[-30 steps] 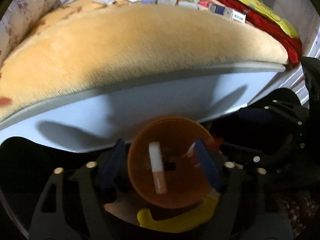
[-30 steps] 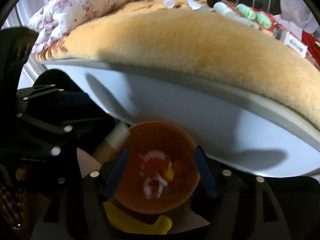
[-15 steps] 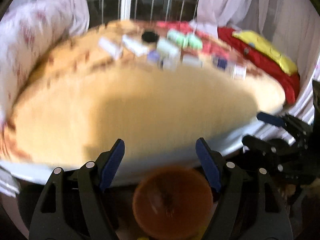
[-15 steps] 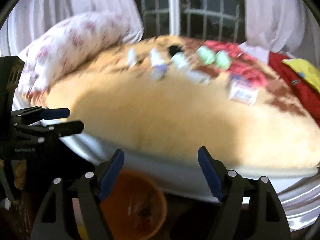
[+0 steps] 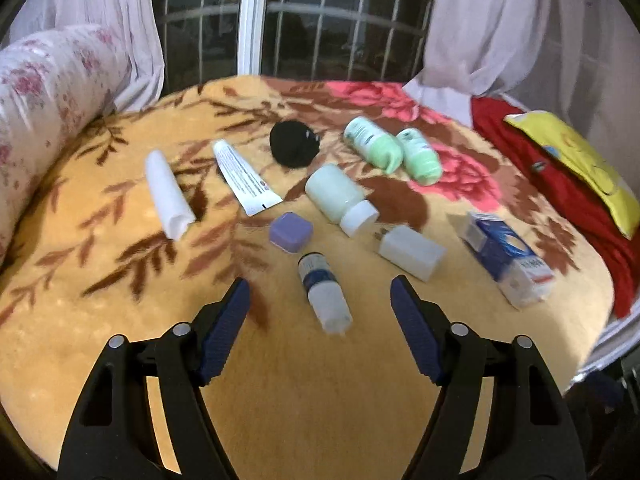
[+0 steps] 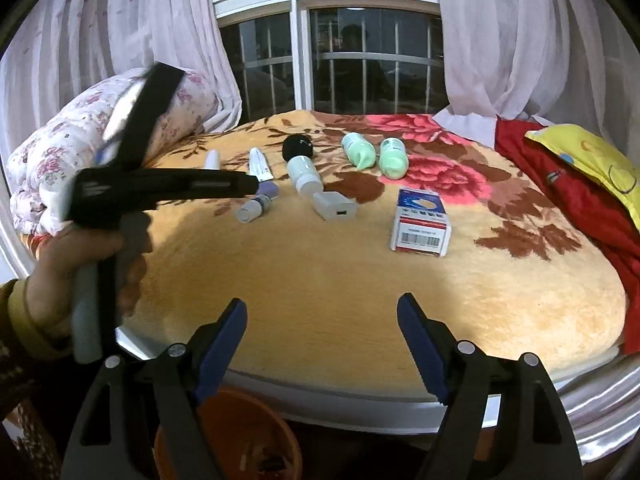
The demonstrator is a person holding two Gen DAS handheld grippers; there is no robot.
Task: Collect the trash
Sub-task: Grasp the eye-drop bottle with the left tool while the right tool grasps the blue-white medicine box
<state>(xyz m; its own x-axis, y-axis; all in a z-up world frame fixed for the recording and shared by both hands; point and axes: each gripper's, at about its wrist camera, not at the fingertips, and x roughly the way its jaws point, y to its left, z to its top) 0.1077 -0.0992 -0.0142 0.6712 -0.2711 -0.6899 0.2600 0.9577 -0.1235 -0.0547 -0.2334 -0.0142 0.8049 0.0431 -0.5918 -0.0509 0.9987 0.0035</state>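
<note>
Several trash items lie on a floral blanket on the bed. My left gripper (image 5: pixel 320 300) is open and empty, just above a small white bottle with a blue label (image 5: pixel 324 290). Past it lie a purple case (image 5: pixel 291 231), a white box (image 5: pixel 412 254), a pale bottle (image 5: pixel 340 198), a tube (image 5: pixel 245 176), a white roll (image 5: pixel 167 194), a black lump (image 5: pixel 294 144), two green bottles (image 5: pixel 394 154) and a blue carton (image 5: pixel 506 260). My right gripper (image 6: pixel 320 340) is open and empty over the bed's near edge. The orange bin (image 6: pixel 228 436) sits below it. The carton (image 6: pixel 421 222) lies ahead.
A flowered quilt roll (image 5: pixel 44 92) lies at the bed's left. A red cloth (image 5: pixel 560 184) with a yellow pillow (image 5: pixel 576 160) lies at the right. A barred window (image 6: pixel 340 52) and curtains stand behind. The hand with the left gripper (image 6: pixel 120 200) shows at the left in the right wrist view.
Both grippers have risen from the orange bin beside the bed to above the blanket. The left one has moved in over the items. Both are empty.
</note>
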